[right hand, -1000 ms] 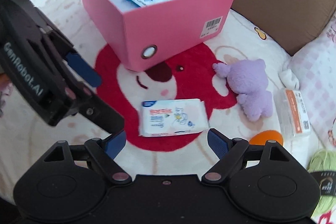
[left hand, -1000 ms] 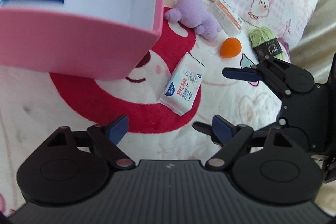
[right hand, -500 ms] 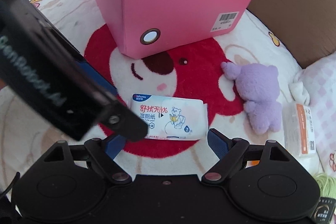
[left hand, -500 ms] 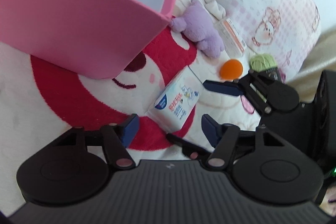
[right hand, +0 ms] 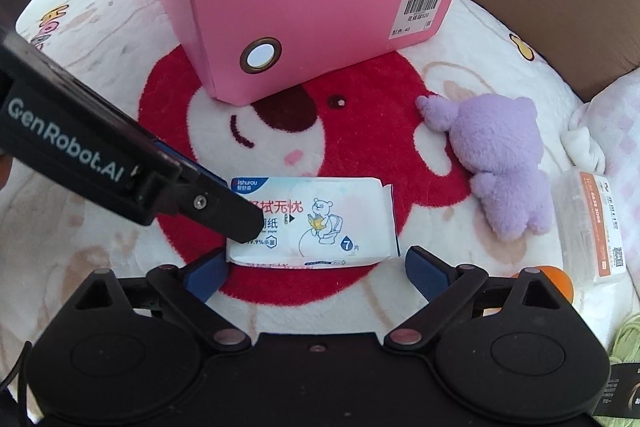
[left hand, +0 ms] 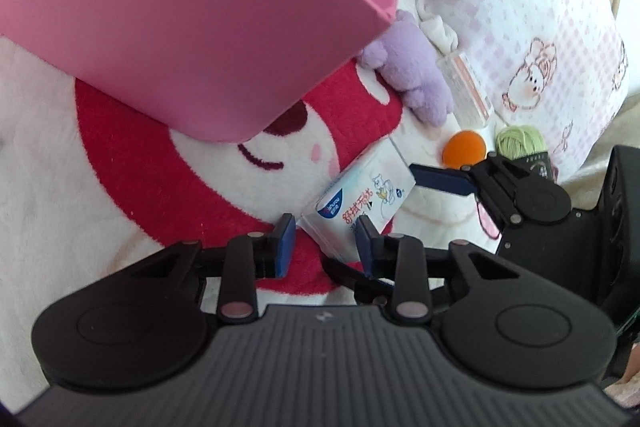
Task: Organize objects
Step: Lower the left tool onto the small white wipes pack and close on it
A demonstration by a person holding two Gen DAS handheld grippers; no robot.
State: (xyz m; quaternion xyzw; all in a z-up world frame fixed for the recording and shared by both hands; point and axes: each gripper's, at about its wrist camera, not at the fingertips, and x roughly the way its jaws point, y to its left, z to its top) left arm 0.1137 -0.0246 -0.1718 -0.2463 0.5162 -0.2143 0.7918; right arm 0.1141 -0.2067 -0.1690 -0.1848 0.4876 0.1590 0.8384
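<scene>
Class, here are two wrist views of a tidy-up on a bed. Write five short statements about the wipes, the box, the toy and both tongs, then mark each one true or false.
1. The pack of wet wipes lies on the red bear blanket. True.
2. The right tongs are shut on the pack. False: they are open, one finger at each end of it.
3. The purple plush toy is inside the pink box. False: it lies on the blanket beside the box.
4. The left tongs are open at one end of the pack. True.
5. The orange ball sits on top of the wipes. False: it lies apart, near the green yarn.
</scene>
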